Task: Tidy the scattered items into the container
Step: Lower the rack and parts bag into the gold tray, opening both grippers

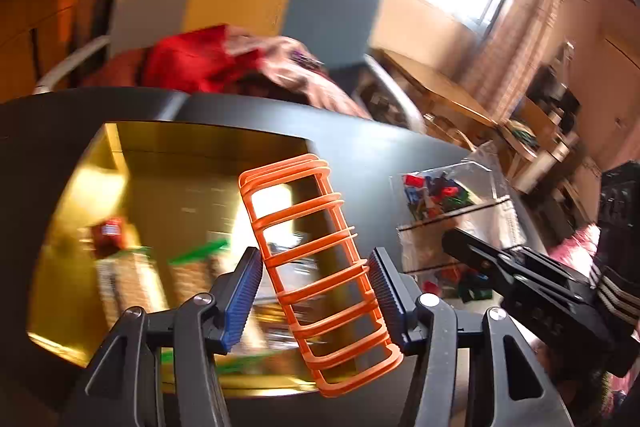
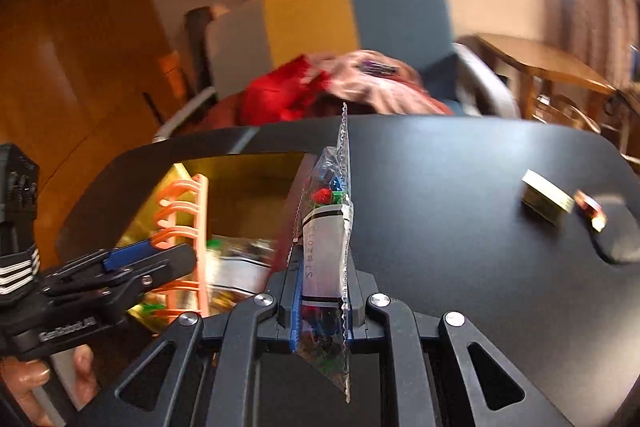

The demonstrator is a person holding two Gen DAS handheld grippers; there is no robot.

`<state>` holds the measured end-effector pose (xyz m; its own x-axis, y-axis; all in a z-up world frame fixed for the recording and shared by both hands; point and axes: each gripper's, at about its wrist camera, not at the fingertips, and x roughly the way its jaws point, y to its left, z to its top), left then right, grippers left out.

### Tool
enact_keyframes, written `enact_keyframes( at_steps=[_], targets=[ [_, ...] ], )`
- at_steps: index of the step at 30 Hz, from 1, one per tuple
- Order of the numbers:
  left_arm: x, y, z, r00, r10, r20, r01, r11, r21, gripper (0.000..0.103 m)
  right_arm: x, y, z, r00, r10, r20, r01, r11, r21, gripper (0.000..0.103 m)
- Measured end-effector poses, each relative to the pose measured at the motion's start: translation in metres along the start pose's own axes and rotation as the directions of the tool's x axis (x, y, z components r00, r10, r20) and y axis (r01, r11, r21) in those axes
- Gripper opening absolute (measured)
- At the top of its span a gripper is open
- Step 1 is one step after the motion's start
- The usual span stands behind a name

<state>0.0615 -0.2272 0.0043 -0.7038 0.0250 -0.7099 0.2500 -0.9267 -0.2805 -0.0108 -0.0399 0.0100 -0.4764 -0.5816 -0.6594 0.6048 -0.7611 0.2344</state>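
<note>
At the far left, a gold-lined container (image 1: 168, 187) sits open on a black bench (image 1: 360, 147), with blurred packets already lying on its floor. Directly above it, the left claw (image 1: 316, 291) has its blue-padded fingers (image 1: 246, 291) spread apart, and an orange plastic grid rack (image 1: 316, 267) stands tilted between them; whether either pad actually touches the rack cannot be told, so it may be mid-release. To the right, in the other camera, the right claw (image 2: 320, 303) is clamped shut on a clear plastic bag (image 2: 326, 227) of small colored pieces, held edge-on and upright just beside the container's right rim. Further right on the bench lie a small gold-colored block (image 2: 546, 202) and, just beside it, a small red wrapped item (image 2: 590, 213), both well apart from the container. Judging by this, the step in hand is dropping the rack into the container, with the bag to follow. The next move calls for carrying the bag leftward over the opening without colliding with the left claw, then parting the right claw's fingers.
</note>
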Motion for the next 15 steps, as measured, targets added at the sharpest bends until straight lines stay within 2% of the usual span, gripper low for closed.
enact_keyframes(
  at_steps=[5,10,12,15],
  targets=[
    [-0.007,0.049,0.005,0.996,0.087,0.003,-0.087,0.995,-0.055,0.056,0.033,0.054,0.008,0.992,0.107,-0.059,-0.111,0.991,-0.071,0.015],
    [-0.005,0.084,0.002,0.982,0.186,-0.014,-0.186,0.98,-0.075,0.057,0.075,0.1,0.003,0.973,0.161,-0.164,-0.18,0.977,-0.11,0.015],
    [-0.004,0.097,0.001,0.978,0.21,-0.02,-0.211,0.973,-0.094,0.057,0.087,0.112,0.0,0.967,0.166,-0.194,-0.19,0.975,-0.113,0.016],
    [-0.002,0.11,-0.002,0.971,0.238,-0.033,-0.24,0.965,-0.103,0.057,0.099,0.129,-0.006,0.969,0.112,-0.218,-0.15,0.974,-0.17,0.02]
  ],
)
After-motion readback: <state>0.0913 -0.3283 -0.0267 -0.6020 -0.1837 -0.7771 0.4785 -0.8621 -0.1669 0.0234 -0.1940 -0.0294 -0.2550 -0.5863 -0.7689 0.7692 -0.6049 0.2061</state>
